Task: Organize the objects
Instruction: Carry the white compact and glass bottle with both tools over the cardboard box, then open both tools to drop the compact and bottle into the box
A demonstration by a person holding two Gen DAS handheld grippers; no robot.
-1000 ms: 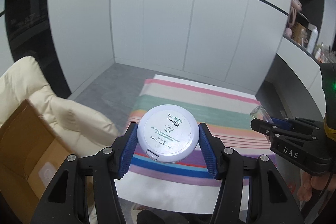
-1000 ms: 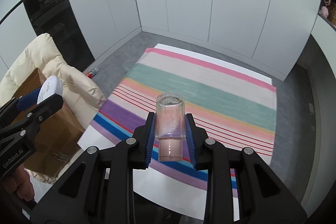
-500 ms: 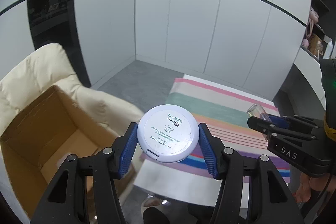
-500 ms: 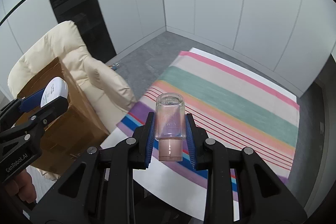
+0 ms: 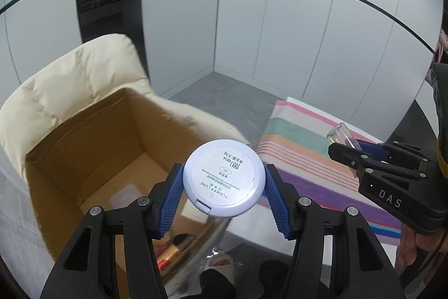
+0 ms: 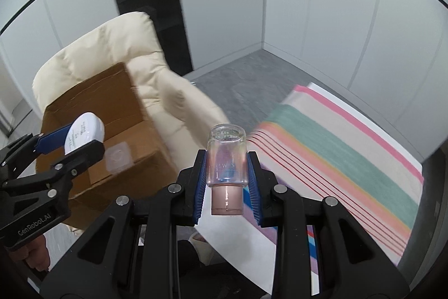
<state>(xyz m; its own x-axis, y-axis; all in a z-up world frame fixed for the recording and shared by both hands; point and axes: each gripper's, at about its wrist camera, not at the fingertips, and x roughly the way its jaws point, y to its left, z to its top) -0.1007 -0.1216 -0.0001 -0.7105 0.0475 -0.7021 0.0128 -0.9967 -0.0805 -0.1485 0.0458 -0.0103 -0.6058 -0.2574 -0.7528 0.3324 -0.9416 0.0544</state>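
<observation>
My left gripper (image 5: 224, 184) is shut on a round white powder compact (image 5: 224, 177), held in the air over the near right edge of an open cardboard box (image 5: 92, 136). My right gripper (image 6: 226, 173) is shut on a small clear glass bottle (image 6: 227, 159) with a pink cap, held to the right of the box. The right gripper and bottle (image 5: 340, 135) also show in the left wrist view. The left gripper with the compact (image 6: 84, 131) shows in the right wrist view, in front of the box (image 6: 112, 114).
The box sits on a cream padded armchair (image 5: 78, 74) and holds a clear lid (image 5: 126, 194) and a few small items (image 5: 170, 251). A table with a striped cloth (image 6: 350, 150) lies to the right. White cabinet walls stand behind.
Both grippers have swung left from above the striped table toward the armchair and box. Each keeps its hold on its object.
</observation>
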